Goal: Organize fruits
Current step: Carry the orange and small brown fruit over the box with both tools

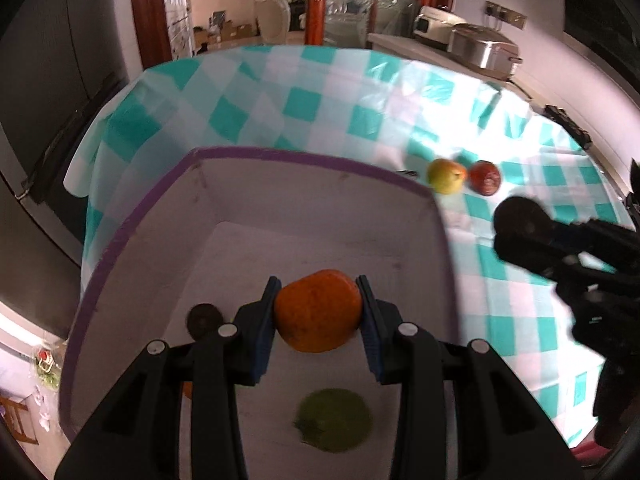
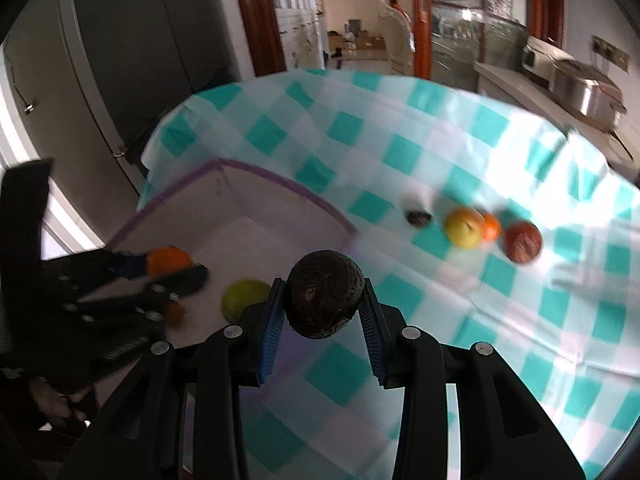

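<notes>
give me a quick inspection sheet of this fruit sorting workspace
surface: checked tablecloth over the table
job's things: orange, dark fruit, both gripped; box holds green fruit and a small dark fruit; yellow fruit, red fruit on cloth
clutter: small dark object on cloth
grippers: left hand-held gripper over box; right hand-held gripper near box edge
cables: nothing seen
surroundings: metal pot on counter

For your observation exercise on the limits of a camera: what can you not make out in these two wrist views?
- Left wrist view: an orange patch in the box, mostly hidden behind the left gripper holding the orange.
- Left wrist view: the dark fruit is partly hidden by that gripper.
- Right wrist view: a small dark thing on the tablecloth, too blurred to identify.
</notes>
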A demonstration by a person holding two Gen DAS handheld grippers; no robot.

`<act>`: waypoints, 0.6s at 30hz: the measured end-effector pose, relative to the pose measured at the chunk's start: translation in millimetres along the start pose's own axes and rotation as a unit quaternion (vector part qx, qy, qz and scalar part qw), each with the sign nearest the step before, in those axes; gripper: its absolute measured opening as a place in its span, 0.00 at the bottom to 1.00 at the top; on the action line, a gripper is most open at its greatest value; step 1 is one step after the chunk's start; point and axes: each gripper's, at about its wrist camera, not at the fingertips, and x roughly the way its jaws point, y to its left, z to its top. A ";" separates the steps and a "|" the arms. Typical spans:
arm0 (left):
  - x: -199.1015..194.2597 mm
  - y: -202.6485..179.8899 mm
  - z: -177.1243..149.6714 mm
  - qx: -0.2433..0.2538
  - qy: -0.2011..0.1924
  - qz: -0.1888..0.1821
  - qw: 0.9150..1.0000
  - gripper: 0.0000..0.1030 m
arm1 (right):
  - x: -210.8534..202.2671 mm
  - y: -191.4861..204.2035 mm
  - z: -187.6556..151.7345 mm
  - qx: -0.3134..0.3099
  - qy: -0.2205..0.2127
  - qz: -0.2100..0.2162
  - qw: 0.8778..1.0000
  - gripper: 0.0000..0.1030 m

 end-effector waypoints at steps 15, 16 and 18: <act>102.5 92.8 38.0 -0.037 0.111 0.032 0.993 0.37 | 144.9 69.2 59.4 -0.011 0.199 -0.018 0.980 0.37; 107.8 96.0 37.8 -0.036 0.117 0.032 0.992 0.37 | 154.7 70.1 58.1 -0.013 0.215 -0.024 0.976 0.37; 118.4 102.8 37.3 -0.036 0.129 0.029 0.991 0.37 | 171.1 72.9 56.7 -0.016 0.244 -0.029 0.969 0.37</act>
